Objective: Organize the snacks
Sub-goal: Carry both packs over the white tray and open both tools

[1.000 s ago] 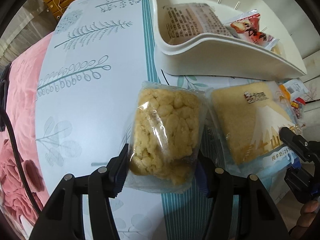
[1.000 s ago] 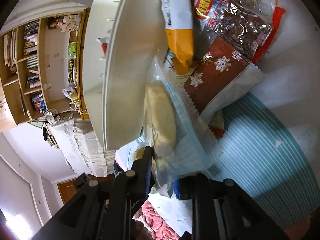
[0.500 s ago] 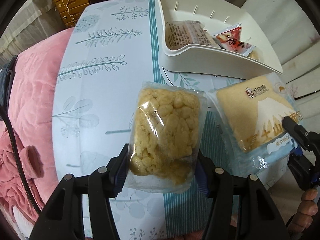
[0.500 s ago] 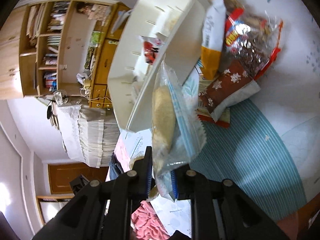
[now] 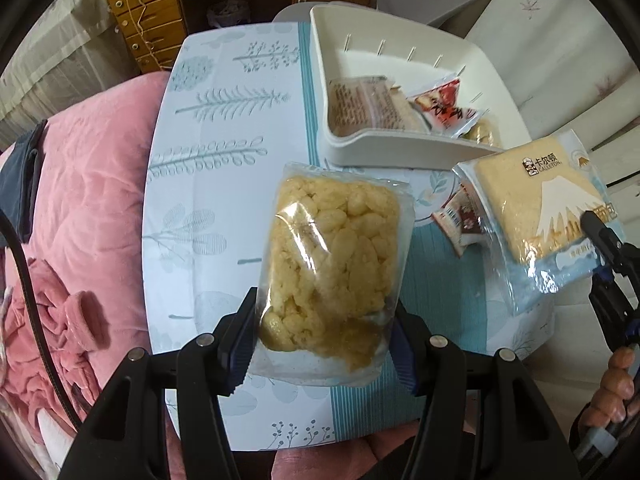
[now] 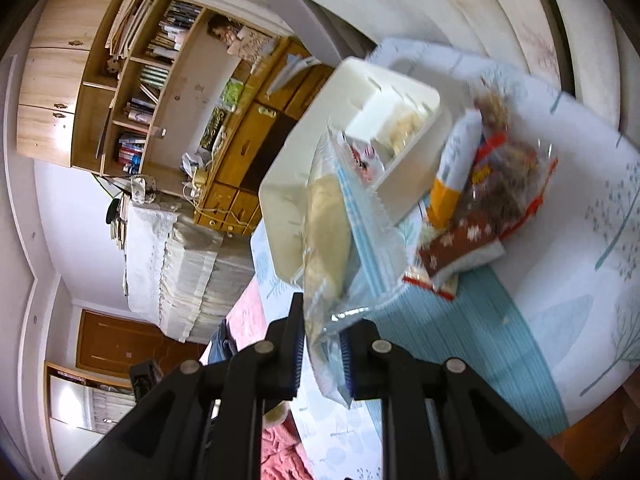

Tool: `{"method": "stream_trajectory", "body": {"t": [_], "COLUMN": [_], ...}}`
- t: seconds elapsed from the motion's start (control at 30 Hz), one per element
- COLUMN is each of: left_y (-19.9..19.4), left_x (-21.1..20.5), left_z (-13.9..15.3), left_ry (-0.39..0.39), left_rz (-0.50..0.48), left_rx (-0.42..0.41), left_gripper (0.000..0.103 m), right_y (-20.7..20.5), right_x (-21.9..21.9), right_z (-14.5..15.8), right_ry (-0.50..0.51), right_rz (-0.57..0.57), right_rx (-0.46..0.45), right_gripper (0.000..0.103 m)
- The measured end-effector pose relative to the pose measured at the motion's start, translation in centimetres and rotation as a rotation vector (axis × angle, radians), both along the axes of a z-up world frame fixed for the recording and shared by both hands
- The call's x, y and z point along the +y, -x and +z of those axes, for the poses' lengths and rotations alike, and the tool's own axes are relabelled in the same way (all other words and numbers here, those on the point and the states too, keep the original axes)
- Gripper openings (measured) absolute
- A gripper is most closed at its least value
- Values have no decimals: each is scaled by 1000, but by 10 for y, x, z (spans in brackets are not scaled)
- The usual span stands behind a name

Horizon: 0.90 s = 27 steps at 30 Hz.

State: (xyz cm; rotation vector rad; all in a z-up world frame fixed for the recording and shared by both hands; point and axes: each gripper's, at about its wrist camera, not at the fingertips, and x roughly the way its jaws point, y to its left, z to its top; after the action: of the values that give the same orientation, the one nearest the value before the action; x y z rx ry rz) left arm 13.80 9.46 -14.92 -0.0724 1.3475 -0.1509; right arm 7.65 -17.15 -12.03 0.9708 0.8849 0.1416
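My left gripper [image 5: 322, 332] is shut on a clear bag of yellow puffed snack [image 5: 334, 256] and holds it above the table. My right gripper [image 6: 322, 354] is shut on a bread pack with a blue mountain print [image 6: 328, 240]; it also shows in the left wrist view [image 5: 536, 204], held up to the right of the puffed snack. The white bin [image 5: 400, 152] stands behind both packs and holds a few snack packs [image 5: 372, 106]. In the right wrist view the bin [image 6: 288, 200] sits just beyond the bread pack.
Loose snacks lie on the leaf-patterned tablecloth [image 5: 224, 168] beside the bin: a brown snowflake pack [image 6: 460, 248], an orange-and-white pack [image 6: 452, 176] and a red bag [image 6: 508, 176]. A pink blanket [image 5: 80, 216] lies to the left. Wooden drawers [image 5: 152, 20] stand behind the table.
Both grippers have risen and pulled back from the bin with their packs. The bin looks smaller and farther, and more of the table shows.
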Motion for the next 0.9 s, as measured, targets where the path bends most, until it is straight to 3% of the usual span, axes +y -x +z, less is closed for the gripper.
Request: {"method": "stream_trajectory", "body": {"t": [0.43, 0.8, 0.9], "left_y": [-55, -113, -128], "left_x": [-13, -30, -36], "left_z": [32, 30, 23], "left_ry": [9, 30, 71], "left_rz": [2, 77, 105], "left_rx": [-69, -86, -71], "left_gripper": [57, 57, 57], "right_y": [-49, -113, -131], "right_x": [-13, -25, -28], "right_z": [39, 41, 38], "right_ry": [102, 162, 182], "right_rz": [20, 123, 166], "right_rx": [-82, -88, -85], "right_gripper": [15, 16, 16]}}
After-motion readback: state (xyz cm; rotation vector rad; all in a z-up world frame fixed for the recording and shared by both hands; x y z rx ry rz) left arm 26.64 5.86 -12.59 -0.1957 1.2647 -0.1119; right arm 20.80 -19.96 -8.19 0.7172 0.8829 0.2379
